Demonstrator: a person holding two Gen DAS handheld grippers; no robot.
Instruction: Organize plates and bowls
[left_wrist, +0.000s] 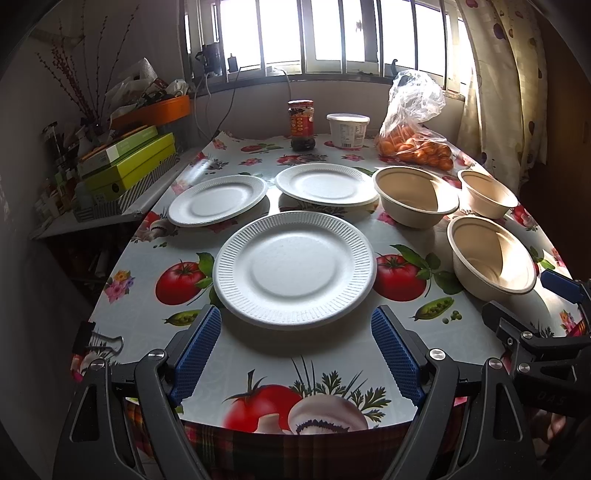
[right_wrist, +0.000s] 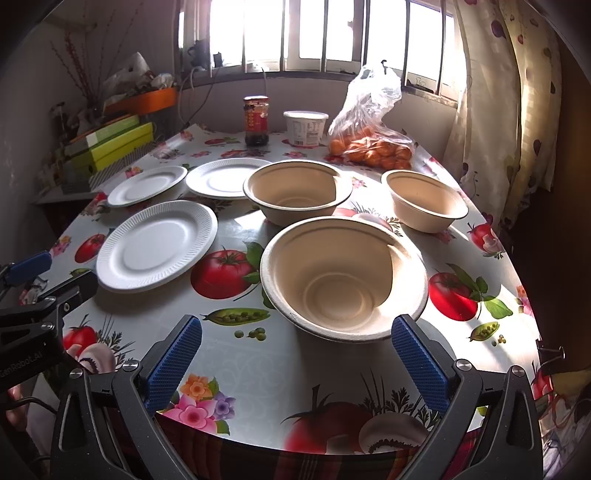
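Three white ribbed plates lie on the table: a near plate (left_wrist: 294, 268), a far-left plate (left_wrist: 218, 199) and a far-middle plate (left_wrist: 325, 183). Three beige bowls stand to their right: a near bowl (right_wrist: 343, 273), a middle bowl (right_wrist: 297, 192) and a far-right bowl (right_wrist: 424, 201). My left gripper (left_wrist: 295, 354) is open just short of the near plate, with nothing between its blue pads. In front of the near bowl my right gripper (right_wrist: 295, 362) is open and holds nothing.
A sauce jar (left_wrist: 301, 124), a white tub (left_wrist: 347, 130) and a bag of oranges (left_wrist: 415, 144) stand at the table's far edge. Green boxes (left_wrist: 129, 166) sit on a side shelf at left. A curtain (left_wrist: 506, 92) hangs at right.
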